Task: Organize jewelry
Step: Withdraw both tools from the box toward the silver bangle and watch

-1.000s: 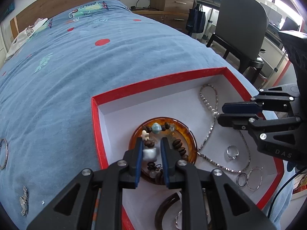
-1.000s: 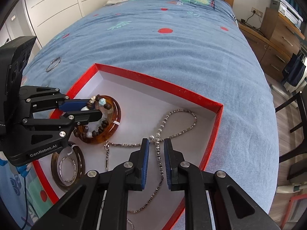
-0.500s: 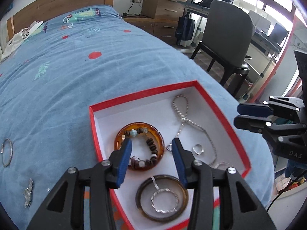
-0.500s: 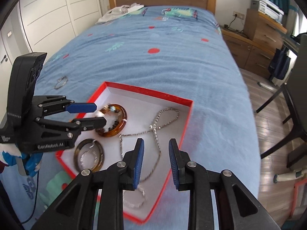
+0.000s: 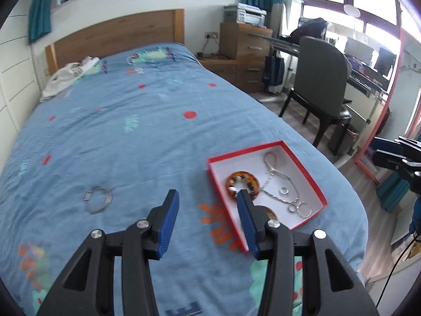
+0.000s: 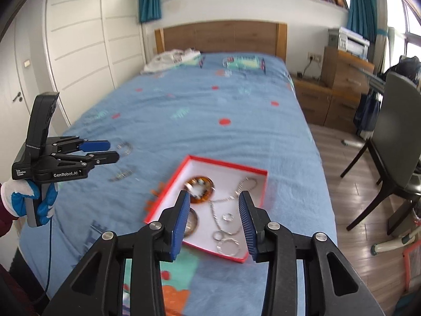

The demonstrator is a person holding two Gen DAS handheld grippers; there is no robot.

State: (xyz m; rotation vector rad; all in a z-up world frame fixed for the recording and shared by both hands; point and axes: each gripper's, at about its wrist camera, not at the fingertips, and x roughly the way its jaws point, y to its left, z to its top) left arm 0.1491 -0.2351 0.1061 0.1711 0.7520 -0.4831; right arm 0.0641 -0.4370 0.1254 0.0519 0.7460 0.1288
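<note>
Blue bedspread (image 5: 131, 137) under red-rimmed jewelry box (image 5: 310, 181)

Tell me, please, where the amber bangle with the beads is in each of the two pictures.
Left wrist view: the amber bangle lies right of centre, in the near-left part of the red box, just beyond the right finger of the left gripper.
Right wrist view: the amber bangle lies at centre, in the far-left part of the box.
Shared landmark: the silver chain beside it.
</note>
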